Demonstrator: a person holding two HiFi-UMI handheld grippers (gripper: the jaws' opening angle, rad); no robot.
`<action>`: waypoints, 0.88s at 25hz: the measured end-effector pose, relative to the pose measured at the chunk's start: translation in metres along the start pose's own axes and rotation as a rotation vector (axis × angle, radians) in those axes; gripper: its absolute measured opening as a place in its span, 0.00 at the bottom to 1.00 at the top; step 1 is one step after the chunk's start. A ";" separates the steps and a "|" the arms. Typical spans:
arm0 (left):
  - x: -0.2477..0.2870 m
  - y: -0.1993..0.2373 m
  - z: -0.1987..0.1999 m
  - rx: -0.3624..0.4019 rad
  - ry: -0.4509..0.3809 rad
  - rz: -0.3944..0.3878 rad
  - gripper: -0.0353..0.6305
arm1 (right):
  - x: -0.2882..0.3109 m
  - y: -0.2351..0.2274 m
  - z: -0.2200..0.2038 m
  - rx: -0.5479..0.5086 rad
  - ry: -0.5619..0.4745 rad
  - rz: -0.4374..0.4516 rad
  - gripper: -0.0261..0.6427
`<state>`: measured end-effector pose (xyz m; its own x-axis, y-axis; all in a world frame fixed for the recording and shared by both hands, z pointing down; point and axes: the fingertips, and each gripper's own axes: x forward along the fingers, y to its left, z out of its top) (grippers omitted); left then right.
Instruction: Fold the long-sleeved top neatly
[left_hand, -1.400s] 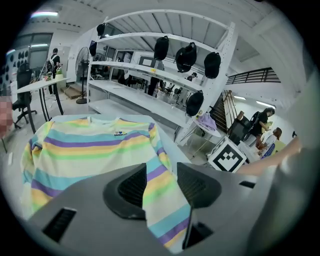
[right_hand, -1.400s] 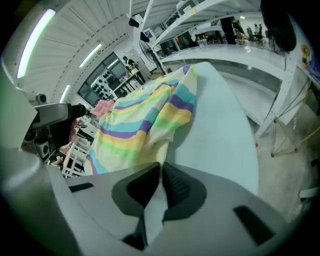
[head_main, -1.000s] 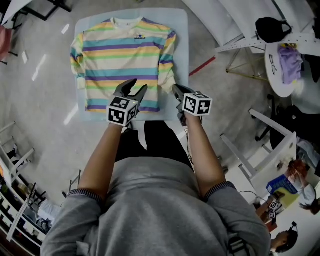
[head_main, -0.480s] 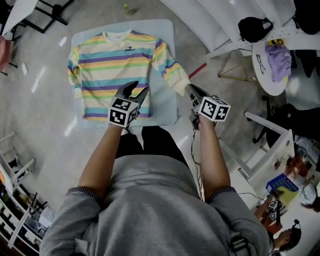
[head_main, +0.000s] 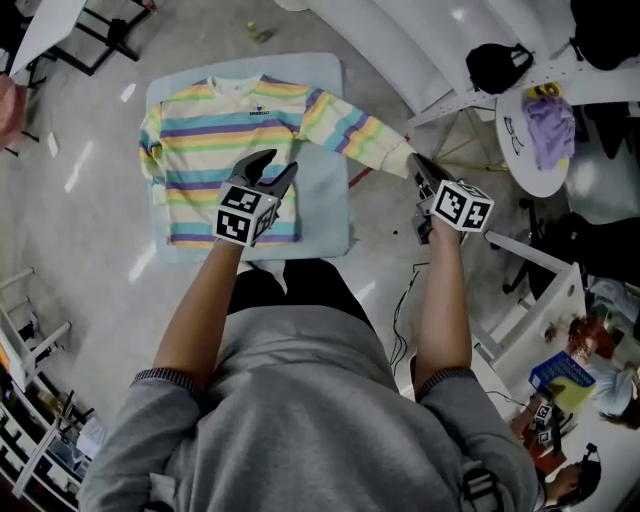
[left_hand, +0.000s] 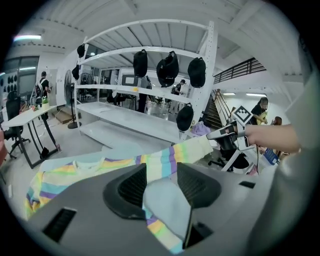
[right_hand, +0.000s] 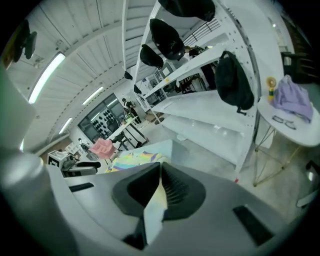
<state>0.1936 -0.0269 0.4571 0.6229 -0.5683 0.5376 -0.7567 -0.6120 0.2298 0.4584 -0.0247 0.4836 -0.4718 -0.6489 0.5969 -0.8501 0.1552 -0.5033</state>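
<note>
**Kid:** Yellow, blue and purple stripes! Where is the long-sleeved top (head_main: 225, 140)?

**Helper:** It lies flat on a pale blue mat (head_main: 328, 200) on the grey floor (head_main: 90, 230), at 11 o'clock from the person.

**Kid:** And that sleeve (head_main: 345, 128)?

**Helper:** It stretches off the mat toward 3 o'clock. The cream cuff (head_main: 395, 158) is at its end.

**Kid:** What has hold of it?

**Helper:** The right claw (head_main: 413, 163). It is squeezed tight on the cuff.

**Kid:** And the other one?

**Helper:** The left claw (head_main: 280, 163) hangs over the top near its bottom edge, at about 5 o'clock on the top. Its jaws stand apart and hold nothing.

**Kid:** What is farther out?

**Helper:** A round white tabletop (head_main: 520, 165) at 2 o'clock, with a purple cloth (head_main: 552, 125) on it.
</note>
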 end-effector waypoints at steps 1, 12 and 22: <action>-0.001 0.001 0.006 0.002 -0.009 0.004 0.38 | 0.000 -0.002 0.008 -0.012 -0.002 -0.004 0.07; -0.007 0.016 0.042 0.037 -0.068 -0.022 0.38 | 0.008 0.019 0.038 -0.041 0.017 0.005 0.08; -0.017 0.045 0.065 0.066 -0.107 -0.079 0.38 | 0.043 0.081 0.057 -0.146 0.046 -0.025 0.08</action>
<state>0.1616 -0.0803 0.4053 0.7005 -0.5703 0.4291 -0.6919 -0.6901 0.2124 0.3823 -0.0826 0.4332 -0.4571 -0.6195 0.6382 -0.8853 0.2477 -0.3936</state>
